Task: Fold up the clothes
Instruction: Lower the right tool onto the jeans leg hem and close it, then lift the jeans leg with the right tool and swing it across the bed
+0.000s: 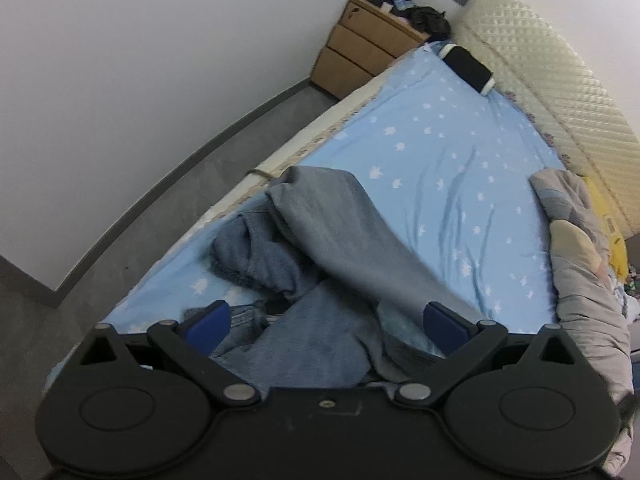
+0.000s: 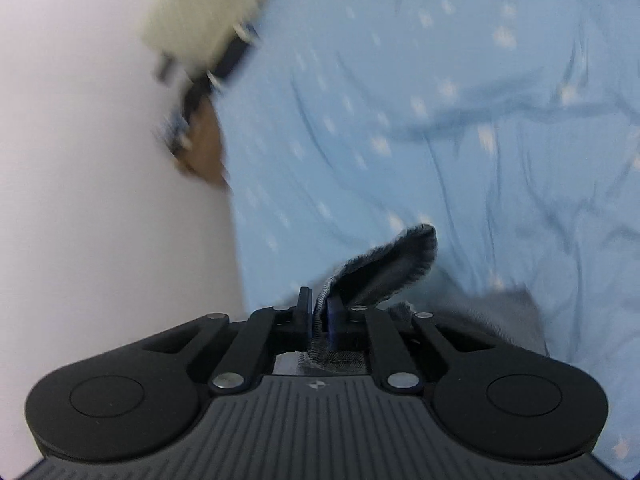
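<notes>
Right gripper [image 2: 319, 312] clenched on a dark ribbed hem [image 2: 384, 268] of the clothes, cloth pinched between its fingers and lifted off the blue sheet [image 2: 400, 120]. Left gripper [image 1: 326, 322] released, jaws wide, hanging over the crumpled grey-blue clothes [image 1: 320, 240] that lie on the bed near its edge. Grey blanket [image 1: 580, 260] bunched on the right; wooden drawers [image 1: 360, 56] by the wall.

A home bedroom: a bed with a star-printed blue sheet [image 1: 440, 152], a padded cream headboard [image 1: 552, 80] and a wooden bedside drawer chest [image 1: 360, 52].
</notes>
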### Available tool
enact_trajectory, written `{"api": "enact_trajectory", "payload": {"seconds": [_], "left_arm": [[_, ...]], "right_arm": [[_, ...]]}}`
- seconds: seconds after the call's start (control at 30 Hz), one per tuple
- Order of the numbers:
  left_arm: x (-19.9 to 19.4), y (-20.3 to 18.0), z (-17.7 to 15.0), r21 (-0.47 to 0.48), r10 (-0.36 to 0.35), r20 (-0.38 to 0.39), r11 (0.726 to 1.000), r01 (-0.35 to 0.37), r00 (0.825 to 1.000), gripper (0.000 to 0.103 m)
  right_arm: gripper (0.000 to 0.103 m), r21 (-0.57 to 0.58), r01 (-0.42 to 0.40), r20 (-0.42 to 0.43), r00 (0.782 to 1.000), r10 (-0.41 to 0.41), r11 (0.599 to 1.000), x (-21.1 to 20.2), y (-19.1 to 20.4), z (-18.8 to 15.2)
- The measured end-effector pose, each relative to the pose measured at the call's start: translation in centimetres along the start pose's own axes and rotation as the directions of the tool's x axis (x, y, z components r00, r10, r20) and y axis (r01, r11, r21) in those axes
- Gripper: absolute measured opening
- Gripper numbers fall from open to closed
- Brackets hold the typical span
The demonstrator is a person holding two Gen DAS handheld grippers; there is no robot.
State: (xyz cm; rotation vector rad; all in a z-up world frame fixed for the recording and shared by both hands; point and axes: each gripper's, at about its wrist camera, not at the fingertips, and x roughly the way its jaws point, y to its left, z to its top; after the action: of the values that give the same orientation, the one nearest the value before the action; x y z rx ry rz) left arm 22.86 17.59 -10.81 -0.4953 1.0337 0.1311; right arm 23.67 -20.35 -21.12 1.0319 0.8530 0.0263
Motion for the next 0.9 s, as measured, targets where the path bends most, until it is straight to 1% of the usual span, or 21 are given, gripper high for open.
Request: {"api": "enact_trajectory", "payload": {"seconds": [0.1, 0.17, 0.23, 0.33, 0.43, 0.5, 0.6, 0.73, 0.83, 0.9], "left_arm": [[0.3, -0.6, -0.6, -0.004, -0.029, -0.010, 1.000, 0.029, 1.000, 0.102], [0.4, -1.0, -0.9, -0.001, -0.048, -0.019, 0.999, 0.048, 0.999, 0.102], [0.4, -1.3, -1.4, 0.007, -0.062, -0.028, 0.998, 0.063, 0.998, 0.102], [0.7, -1.7, -2.1, 0.017, -0.075, -0.041, 0.997, 0.076, 0.996, 0.102], [0.9, -2.1, -2.7, 0.026, -0.085, -0.054, 0.996, 0.087, 0.995, 0.102], [1.1, -2.4, -3.2, 0.035, -0.092, -0.060, 0.995, 0.094, 0.994, 0.102], [1.3, -3.1, -3.9, 0.055, -0.091, -0.072, 0.994, 0.095, 0.993, 0.102], [0.8, -3.6, -5.1, 0.073, -0.078, -0.073, 0.994, 0.083, 0.994, 0.102], [0.1, -4.1, -6.0, 0.080, -0.065, -0.067, 0.994, 0.071, 0.996, 0.102], [-0.4, -4.5, -6.7, 0.086, -0.057, -0.060, 0.994, 0.062, 0.997, 0.102]], "right_arm": [[0.007, 0.011, -0.072, 0.103, 0.992, 0.071, 0.997, -4.8, 1.3, 2.1], [0.007, -0.006, -0.090, 0.165, 0.982, 0.089, 0.996, -7.9, 2.3, 3.6], [0.007, -0.021, -0.104, 0.224, 0.969, 0.106, 0.994, -10.6, 3.1, 5.1], [0.007, -0.039, -0.113, 0.315, 0.942, 0.120, 0.993, -14.6, 3.8, 7.3], [0.007, -0.061, -0.094, 0.392, 0.913, 0.110, 0.994, -17.6, 3.8, 9.3], [0.006, -0.071, -0.065, 0.436, 0.895, 0.089, 0.995, -19.3, 3.6, 10.4], [0.006, -0.051, -0.027, 0.492, 0.869, 0.049, 0.998, -21.5, 2.5, 11.9], [0.006, -0.011, 0.028, 0.539, 0.842, -0.018, 1.000, -23.1, 0.5, 13.9], [0.006, -0.008, 0.074, 0.569, 0.821, -0.056, 0.997, -23.7, -0.6, 15.7], [0.005, -0.002, 0.087, 0.584, 0.809, -0.069, 0.996, -23.9, -1.6, 17.2]]}}
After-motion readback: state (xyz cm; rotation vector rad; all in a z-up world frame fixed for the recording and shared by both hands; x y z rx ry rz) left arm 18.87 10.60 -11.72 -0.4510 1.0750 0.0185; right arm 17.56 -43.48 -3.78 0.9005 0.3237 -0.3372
